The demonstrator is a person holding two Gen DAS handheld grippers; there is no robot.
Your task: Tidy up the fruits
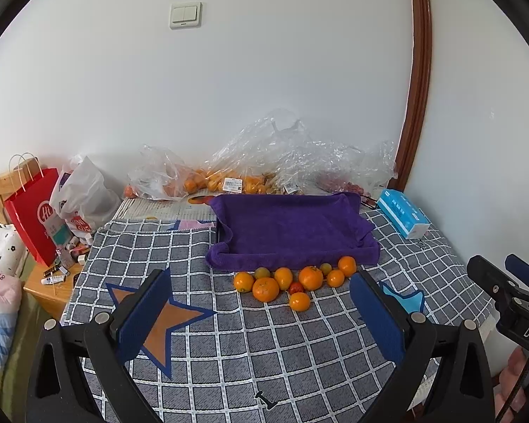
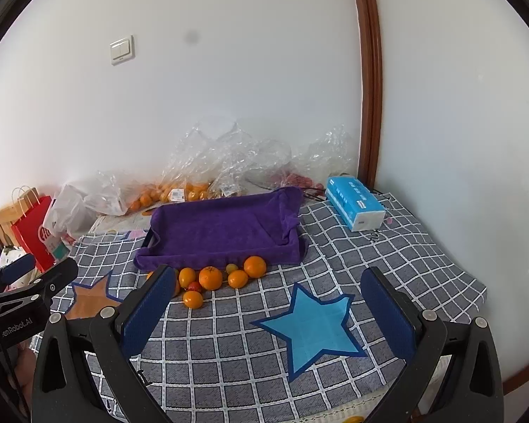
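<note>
- My left hand-held gripper (image 1: 261,317) hung wide open above the checked cloth (image 1: 299,363), its blue pads holding nothing.
- My right hand-held gripper (image 2: 264,313) was spread just as wide and just as empty, with the blue star patch (image 2: 314,328) lying between its fingers.
- Ahead of both hand-held grippers, nearer my left one, the loose fruits (image 1: 292,280) sat in a tight cluster on the cloth: several oranges, a couple of small greenish ones and a small red one (image 1: 296,287).
- One orange (image 1: 299,301) lay a little nearer to me than the rest.
- Just beyond the cluster, touching its far side, stood the tray lined with a purple towel (image 1: 292,229); nothing lay in it.
- Judging from that, I had sorted nothing yet: every loose fruit was left to move, presumably into the tray.
- Farther off to the right was a blue tissue pack (image 2: 356,204).
- Against the wall, crumpled plastic bags (image 1: 264,162) held more oranges, which I could not count.
</note>
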